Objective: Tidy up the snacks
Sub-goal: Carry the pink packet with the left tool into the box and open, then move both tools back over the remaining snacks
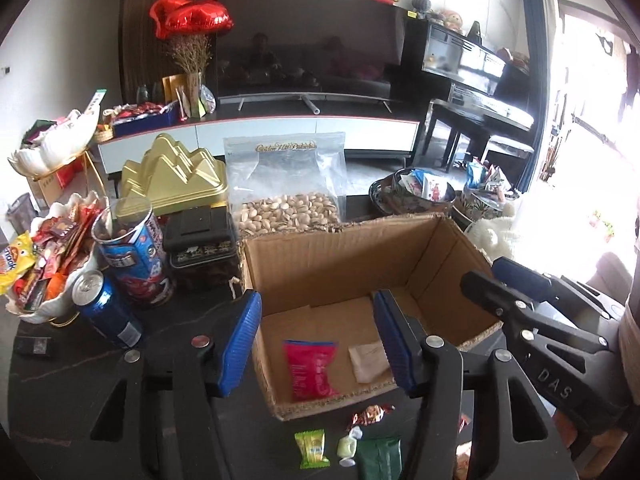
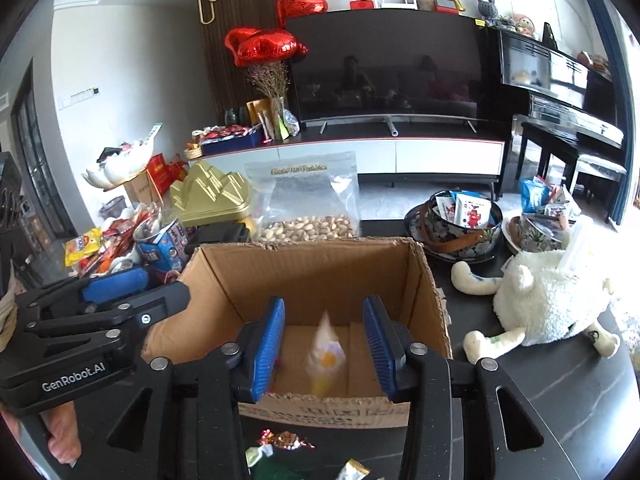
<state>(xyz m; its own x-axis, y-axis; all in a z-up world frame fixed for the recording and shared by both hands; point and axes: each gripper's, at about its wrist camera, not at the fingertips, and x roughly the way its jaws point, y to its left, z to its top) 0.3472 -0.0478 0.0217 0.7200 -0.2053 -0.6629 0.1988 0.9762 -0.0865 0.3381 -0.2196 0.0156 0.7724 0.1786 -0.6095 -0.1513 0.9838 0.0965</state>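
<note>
Left wrist view is showing the left gripper [image 1: 318, 342] hanging over the near wall of an open cardboard box [image 1: 340, 252], its jaws spread with nothing between the pads. A pink snack packet [image 1: 311, 370] and a pale wrapper [image 1: 368, 360] are lying flat on the box floor, below and between the jaws but clear of them. Judging by this, the box is serving as the collecting bin, and both tools are hovering above it to let items fall in.

Right wrist view is showing the right gripper [image 2: 325, 346] also over the box, jaws spread. A blurred white-and-yellow packet [image 2: 326, 354] is sitting in the gap between the blue pads; neither pad is visibly pressing on it, and the blur suggests it is dropping free, though that is a judgement.

Loose items are waiting on the dark surface [image 1: 72, 384] just near of the box: a green candy [image 1: 311, 448], a pale twist-wrapped sweet [image 1: 347, 449], a dark green packet [image 1: 379, 458] and a foil-wrapped candy [image 1: 370, 414]. These are lying below the left jaws, outside the box, and are likely the next candidates. A pistachio bag [image 1: 286, 184] is standing just beyond the far wall.
</note>
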